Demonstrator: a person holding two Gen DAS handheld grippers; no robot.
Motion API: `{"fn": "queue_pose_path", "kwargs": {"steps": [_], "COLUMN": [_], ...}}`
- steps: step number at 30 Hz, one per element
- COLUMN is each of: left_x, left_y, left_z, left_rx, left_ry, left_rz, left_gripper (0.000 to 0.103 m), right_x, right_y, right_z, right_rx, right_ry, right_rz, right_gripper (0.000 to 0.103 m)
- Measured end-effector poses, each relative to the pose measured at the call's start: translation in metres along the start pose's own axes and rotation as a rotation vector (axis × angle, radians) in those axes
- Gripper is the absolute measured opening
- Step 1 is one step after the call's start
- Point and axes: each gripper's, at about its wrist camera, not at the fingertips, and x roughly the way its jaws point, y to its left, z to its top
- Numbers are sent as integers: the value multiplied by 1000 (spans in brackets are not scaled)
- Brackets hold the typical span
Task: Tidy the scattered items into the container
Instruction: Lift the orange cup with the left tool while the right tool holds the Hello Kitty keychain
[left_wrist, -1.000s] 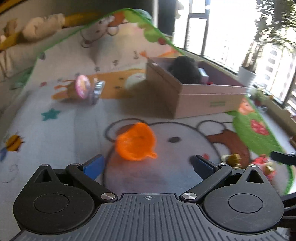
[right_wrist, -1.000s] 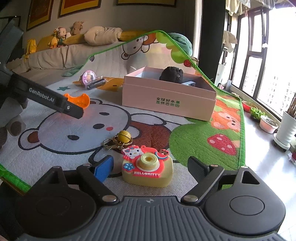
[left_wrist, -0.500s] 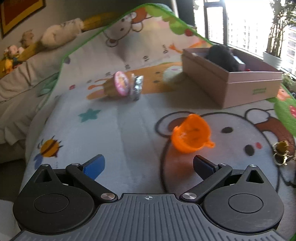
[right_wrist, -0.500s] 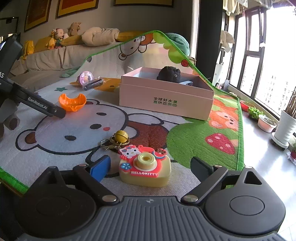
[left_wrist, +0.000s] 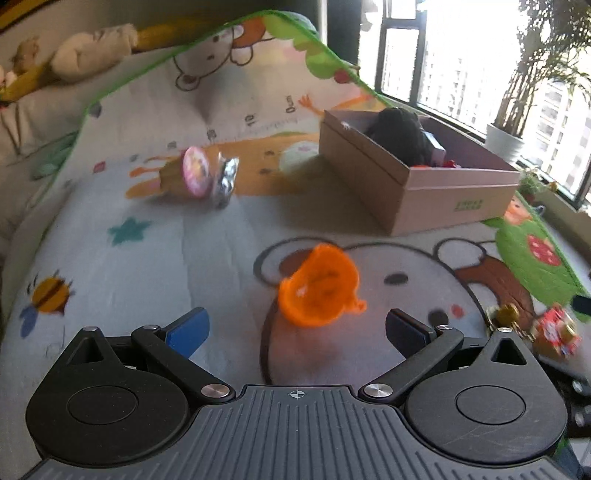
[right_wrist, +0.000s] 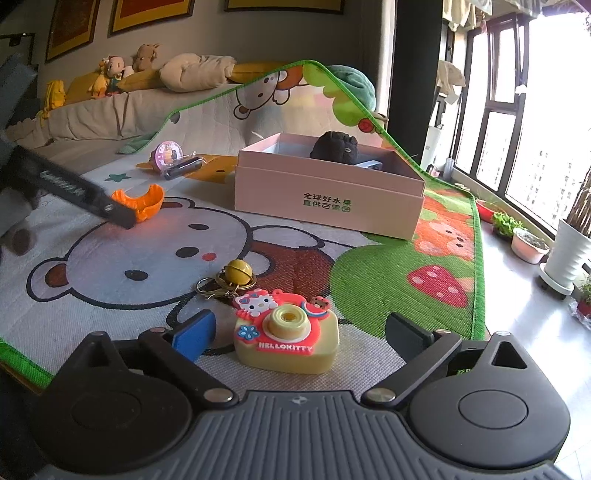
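The cup (left_wrist: 319, 286) is orange. The box (right_wrist: 328, 197) is pink with green letters. The camera (right_wrist: 286, 341) is yellow and red.

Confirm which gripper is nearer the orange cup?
Left. The left gripper is open just short of the orange cup; the right gripper is open around the toy camera, farther off.

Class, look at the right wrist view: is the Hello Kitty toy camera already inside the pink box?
No. The toy camera sits on the play mat between the open fingers of the right gripper, well short of the pink box.
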Motion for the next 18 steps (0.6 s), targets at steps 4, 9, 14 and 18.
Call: {"fn": "queue_pose_path", "kwargs": {"steps": [4,9,14,18], "left_x": [11,7,4,1], "left_y": [-5,8,20,22], "left_z": [4,-1,-6,-9], "left_rx": [17,22,5,1], "left_ry": [16,32,49,40], "left_rz": [61,108,127,89], "left_gripper": [103,103,103,103], "right_x": [0,0,1,1], "right_y": [0,0,-1,-2], "right_z": [0,0,0,0], "right_rx": [1,4,8,8], "right_ry": [0,-1,-1,-1], "right_rz": [0,0,-1,-1], "right_gripper": [99,100,100,100]}}
